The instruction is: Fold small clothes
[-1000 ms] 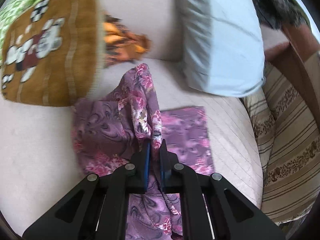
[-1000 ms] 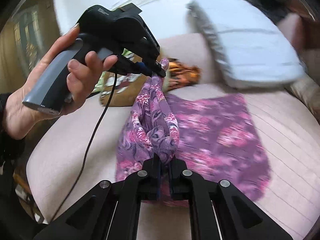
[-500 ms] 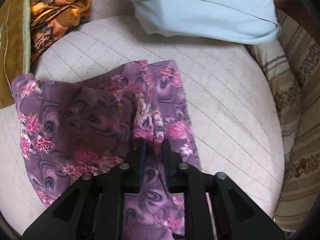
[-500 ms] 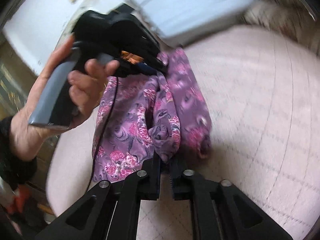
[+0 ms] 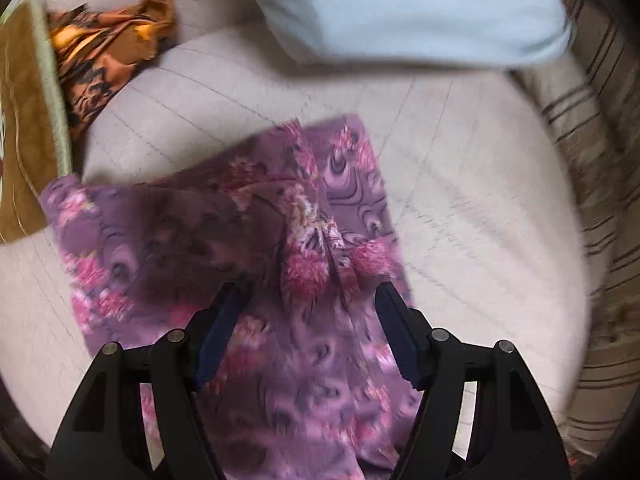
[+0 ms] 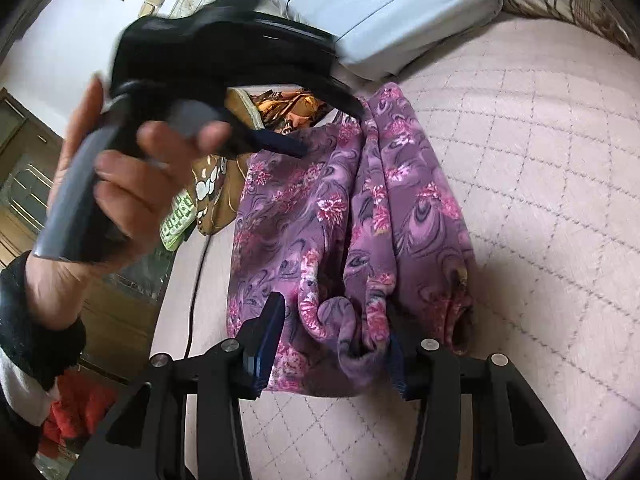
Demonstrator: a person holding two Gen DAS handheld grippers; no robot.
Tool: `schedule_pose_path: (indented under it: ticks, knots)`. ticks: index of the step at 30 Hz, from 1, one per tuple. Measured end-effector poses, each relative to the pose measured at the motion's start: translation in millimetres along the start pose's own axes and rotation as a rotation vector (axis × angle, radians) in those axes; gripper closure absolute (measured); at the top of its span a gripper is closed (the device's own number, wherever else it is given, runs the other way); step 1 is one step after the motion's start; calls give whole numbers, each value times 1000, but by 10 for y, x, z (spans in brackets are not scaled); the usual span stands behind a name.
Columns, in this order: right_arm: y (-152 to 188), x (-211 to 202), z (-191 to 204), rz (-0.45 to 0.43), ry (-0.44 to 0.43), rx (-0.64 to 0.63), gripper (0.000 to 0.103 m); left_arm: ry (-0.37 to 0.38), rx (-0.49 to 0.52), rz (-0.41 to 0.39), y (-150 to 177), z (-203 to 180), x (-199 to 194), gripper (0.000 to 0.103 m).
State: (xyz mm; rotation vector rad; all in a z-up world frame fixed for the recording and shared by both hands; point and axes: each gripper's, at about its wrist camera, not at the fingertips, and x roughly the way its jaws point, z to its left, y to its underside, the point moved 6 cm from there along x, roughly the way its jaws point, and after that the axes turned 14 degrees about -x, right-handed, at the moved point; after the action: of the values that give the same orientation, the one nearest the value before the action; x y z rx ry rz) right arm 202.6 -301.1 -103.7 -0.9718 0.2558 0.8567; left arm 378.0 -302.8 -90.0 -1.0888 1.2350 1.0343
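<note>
A purple floral garment (image 5: 224,248) lies folded over on the quilted pink seat cushion (image 5: 472,200); it also shows in the right wrist view (image 6: 344,216). My left gripper (image 5: 310,304) is open above the garment's near edge, with rumpled cloth between its spread fingers. In the right wrist view the left gripper (image 6: 328,128) is open at the garment's far end, held in a hand. My right gripper (image 6: 334,340) is open, with a bunched fold of the garment lying loose between its fingers.
A light blue pillow (image 5: 400,4) lies at the back. A brown cartoon cushion (image 5: 24,132) and an orange patterned cloth (image 5: 108,48) sit at the left. A striped sofa arm (image 5: 608,216) is at the right. A black cable (image 6: 196,300) hangs by the seat's left edge.
Both grippers were shut on the purple garment and have opened, letting it go. The garment has been laid down folded over on the seat.
</note>
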Motion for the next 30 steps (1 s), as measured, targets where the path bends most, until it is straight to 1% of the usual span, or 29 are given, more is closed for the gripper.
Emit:
schedule_pose_path:
  ticks: [1,2,3,4,5,6,7,9,10,11,12,13,14,15,17,18,19,20,21,22,23,24,26,27,28,29,30]
  knots:
    - [29,26,-21,15,13,-1,57,-23,-8,10,1,-1,77,39]
    - [36,61,-43,25,21,-1,62,-20,-32,20,-2,13,131,47]
    - [50,76,-59,31,21,2,70,-10,-73,13,-15,51,142,51]
    - [55,79,-68,35,17,8,77,-3,-99,5,-23,82,131,61]
    - [34,98,-63,34,1,16,88,-4,-105,4,-20,97,118,72]
    - [16,77,-47,26,-12,25,88,-8,-104,-2,-10,112,81,77]
    - [-6,46,-28,11,-30,36,89,-5,-102,-10,4,119,36,86]
    - [-70,-62,-11,-31,-90,80,91,15,-106,-32,29,115,-103,90]
    - [-114,-147,-11,-61,-114,99,91,39,-117,-39,33,106,-170,90]
    - [-154,-229,-9,-96,-128,112,91,93,-135,-44,30,82,-265,90]
    - [-215,-360,-33,-146,-130,118,91,156,-150,-52,20,38,-371,90]
    - [-253,-459,-64,-183,-116,121,91,196,-152,-66,0,-14,-470,90]
    - [-266,-536,-117,-210,-96,128,91,218,-142,-83,-14,-87,-535,90]
    - [-270,-580,-223,-219,-73,152,91,219,-122,-97,-23,-178,-554,90]
    - [-216,-536,-392,-191,-35,201,91,188,-108,-95,-27,-283,-443,89]
    - [-152,-472,-481,-158,-20,231,91,179,-119,-76,-22,-298,-329,88]
    - [-100,-414,-532,-128,-6,250,91,177,-140,-52,-11,-290,-221,87]
    - [-59,-363,-559,-100,2,260,89,192,-159,-39,33,-276,-182,84]
    - [-38,-329,-560,-77,7,260,86,227,-177,-31,54,-208,-151,83]
    - [-34,-318,-555,-61,29,250,85,259,-187,-31,70,-148,-186,81]
    - [-51,-324,-550,-54,47,239,81,283,-195,-28,81,-76,-238,72]
    - [-61,-347,-541,-47,64,228,74,315,-206,-29,52,84,-335,67]
    - [-88,-463,-526,-66,122,215,71,352,-230,-70,57,369,-546,58]
    - [-120,-586,-534,-108,141,217,71,362,-247,-106,33,568,-670,55]
    - [-163,-732,-540,-168,145,222,70,366,-260,-137,19,771,-769,47]
    - [-220,-847,-532,-225,138,229,68,360,-277,-172,34,1016,-854,44]
    - [-350,-931,-522,-282,117,220,61,344,-288,-192,33,1169,-881,44]
